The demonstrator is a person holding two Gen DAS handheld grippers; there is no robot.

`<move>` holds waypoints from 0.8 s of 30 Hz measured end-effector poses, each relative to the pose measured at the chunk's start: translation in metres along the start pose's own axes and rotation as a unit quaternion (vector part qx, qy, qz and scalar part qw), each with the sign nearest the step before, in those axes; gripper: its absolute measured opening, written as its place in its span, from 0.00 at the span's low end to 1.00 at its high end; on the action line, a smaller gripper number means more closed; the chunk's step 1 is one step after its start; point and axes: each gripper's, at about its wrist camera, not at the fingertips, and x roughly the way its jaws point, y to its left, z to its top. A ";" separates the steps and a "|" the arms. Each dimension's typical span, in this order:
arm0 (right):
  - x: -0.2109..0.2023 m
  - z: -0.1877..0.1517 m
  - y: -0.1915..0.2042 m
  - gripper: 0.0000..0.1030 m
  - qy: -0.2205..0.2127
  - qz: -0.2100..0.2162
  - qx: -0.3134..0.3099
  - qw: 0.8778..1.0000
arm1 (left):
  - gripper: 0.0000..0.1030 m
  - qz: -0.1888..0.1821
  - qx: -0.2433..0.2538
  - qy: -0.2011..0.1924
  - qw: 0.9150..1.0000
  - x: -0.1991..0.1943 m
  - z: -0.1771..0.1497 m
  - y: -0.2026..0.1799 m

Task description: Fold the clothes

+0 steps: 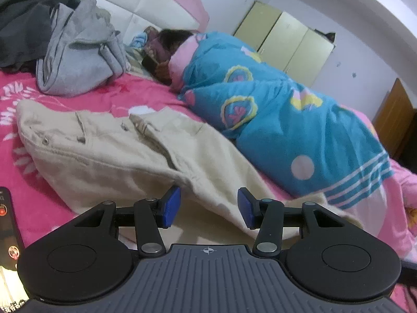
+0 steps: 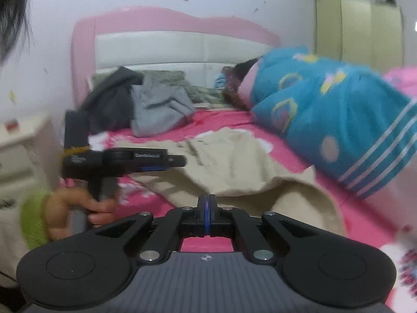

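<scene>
Left wrist view: the left gripper (image 1: 208, 207) hovers with its blue-padded fingers (image 1: 170, 206) wide apart and nothing between them, just above the near edge of beige trousers (image 1: 117, 156). The trousers lie crumpled on a pink bed sheet (image 1: 15, 99), waistband toward the headboard (image 1: 161, 2). Close beside them on the far side, a person lies wrapped in a blue quilt (image 1: 286, 120), its edge touching the trousers. Near the headboard sits a heap of grey clothing (image 1: 78, 60) against a dark garment (image 1: 26, 20). A phone (image 1: 7, 224) shows at the left edge. Yellow cupboards (image 1: 286, 41) stand against the far wall.

Right wrist view, which is blurred: the right gripper (image 2: 206, 215) has its fingers pressed together, empty, above the sheet short of the trousers. A hand (image 2: 78, 208) with a green sleeve (image 2: 34, 219) holds the left gripper's handle. A white nightstand (image 2: 23, 151) stands left of the bed.
</scene>
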 end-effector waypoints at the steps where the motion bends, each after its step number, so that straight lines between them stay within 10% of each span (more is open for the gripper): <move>1: 0.001 0.000 -0.010 0.03 0.000 -0.023 0.012 1.000 | 0.46 -0.001 0.006 0.007 1.000 0.002 -0.002 -0.001; 3: 0.003 -0.002 -0.038 0.16 0.000 -0.072 0.051 0.996 | 0.47 -0.005 0.017 0.021 1.000 0.004 -0.006 -0.003; 6: 0.014 -0.014 -0.073 0.61 0.016 -0.085 0.111 0.990 | 0.47 -0.011 0.027 0.041 0.999 0.009 -0.010 -0.007; 11: 0.034 -0.038 -0.126 0.54 0.050 -0.082 0.212 0.973 | 0.47 -0.012 0.035 0.053 0.998 0.013 -0.014 -0.012; 13: 0.040 -0.046 -0.143 0.02 0.060 -0.080 0.245 0.964 | 0.47 -0.011 0.036 0.049 0.998 0.012 -0.015 -0.012; 24: -0.035 -0.007 -0.046 0.02 0.002 0.019 0.131 0.991 | 0.47 -0.022 0.015 -0.016 1.000 -0.009 0.001 -0.009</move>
